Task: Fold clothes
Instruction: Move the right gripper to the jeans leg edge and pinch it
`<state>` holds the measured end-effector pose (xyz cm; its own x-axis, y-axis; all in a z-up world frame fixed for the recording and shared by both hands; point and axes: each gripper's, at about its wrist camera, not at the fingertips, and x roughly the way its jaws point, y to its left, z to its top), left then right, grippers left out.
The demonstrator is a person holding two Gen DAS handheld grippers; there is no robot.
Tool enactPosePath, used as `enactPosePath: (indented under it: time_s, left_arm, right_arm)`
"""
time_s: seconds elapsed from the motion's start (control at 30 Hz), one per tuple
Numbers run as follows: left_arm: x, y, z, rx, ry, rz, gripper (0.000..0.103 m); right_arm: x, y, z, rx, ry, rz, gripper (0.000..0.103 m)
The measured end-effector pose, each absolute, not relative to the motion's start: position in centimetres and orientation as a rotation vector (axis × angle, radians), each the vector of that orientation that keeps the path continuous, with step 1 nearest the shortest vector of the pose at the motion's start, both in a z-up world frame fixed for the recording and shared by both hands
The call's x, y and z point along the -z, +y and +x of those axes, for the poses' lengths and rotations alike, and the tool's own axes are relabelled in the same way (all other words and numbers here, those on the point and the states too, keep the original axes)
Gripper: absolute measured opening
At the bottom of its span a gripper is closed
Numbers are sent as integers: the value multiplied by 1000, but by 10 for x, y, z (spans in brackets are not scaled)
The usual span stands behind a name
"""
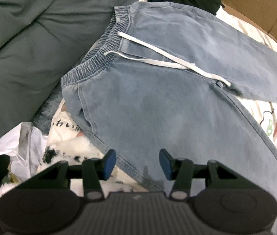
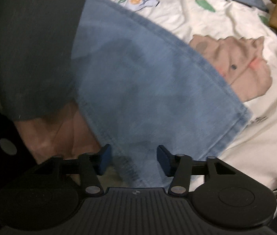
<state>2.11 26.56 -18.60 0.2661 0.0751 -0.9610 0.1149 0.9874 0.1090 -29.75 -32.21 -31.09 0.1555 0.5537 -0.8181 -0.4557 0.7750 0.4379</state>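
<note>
Two wrist views are showing one pair of light blue jeans (image 1: 158,105) lying spread on a cream printed sheet (image 2: 246,137). Only the left view is showing the elastic waistband (image 1: 103,45) and white drawstring (image 1: 158,58), far ahead of the left gripper (image 1: 137,164), whose blue pads are standing apart over the jeans' stitched side edge, pressing nothing. Left of them, a white cloth (image 1: 68,125) is carrying Japanese characters, too blurred to read; right, coloured letters on the sheet look like "BABY". Only the right view is showing a hemmed leg end ahead of the right gripper (image 2: 133,161), its pads apart with denim between them, and a bare forearm (image 2: 60,133) to the left.
</note>
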Motion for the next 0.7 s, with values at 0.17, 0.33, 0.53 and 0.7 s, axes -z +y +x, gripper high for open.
enactPosePath:
  time_s: [0.17, 0.33, 0.53, 0.7]
  left_arm:
    - [183, 262, 20, 34, 1302, 171, 53]
    - [184, 256, 17, 48, 1306, 177, 53]
    - [187, 256, 15, 50, 1316, 182, 53]
    - [190, 257, 13, 43, 1324, 168, 53]
  right_arm:
    - [316, -312, -305, -750, 1226, 62, 54]
    - [322, -306, -307, -746, 1235, 45, 53]
    - [314, -314, -305, -692, 1223, 88, 53]
    - [305, -317, -307, -697, 1197, 81, 54]
